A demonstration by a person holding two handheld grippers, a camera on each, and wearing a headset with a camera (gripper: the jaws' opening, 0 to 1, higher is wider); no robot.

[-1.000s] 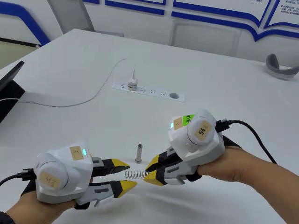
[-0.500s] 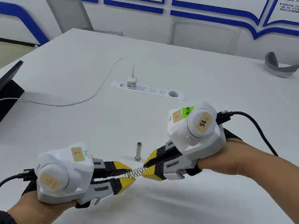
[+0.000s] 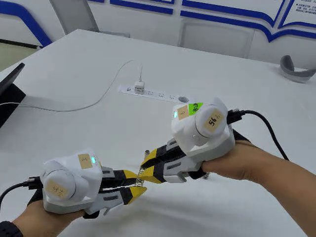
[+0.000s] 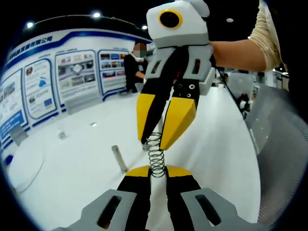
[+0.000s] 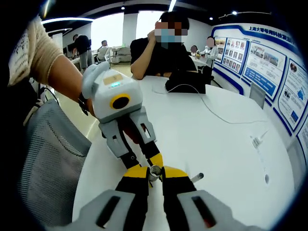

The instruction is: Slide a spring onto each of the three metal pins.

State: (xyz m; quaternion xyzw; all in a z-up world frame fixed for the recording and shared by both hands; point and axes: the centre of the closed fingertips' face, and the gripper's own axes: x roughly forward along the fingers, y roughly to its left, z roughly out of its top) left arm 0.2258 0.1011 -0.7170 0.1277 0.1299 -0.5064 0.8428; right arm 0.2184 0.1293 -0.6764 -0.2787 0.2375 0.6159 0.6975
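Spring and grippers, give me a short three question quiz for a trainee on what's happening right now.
1. True or false: the spring already sits on the metal pin.
2. Left gripper and right gripper: which holds the spring? A left alone, B right alone, C both.
3. Fill in: the spring spans the gap between the two grippers' ____.
Key: 1 false; 2 C; 3 jaws.

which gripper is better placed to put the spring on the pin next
Right, probably. Both grippers clamp the spring, one at each end, but the right gripper has its tips just beside the pin. The left gripper sits farther from it.
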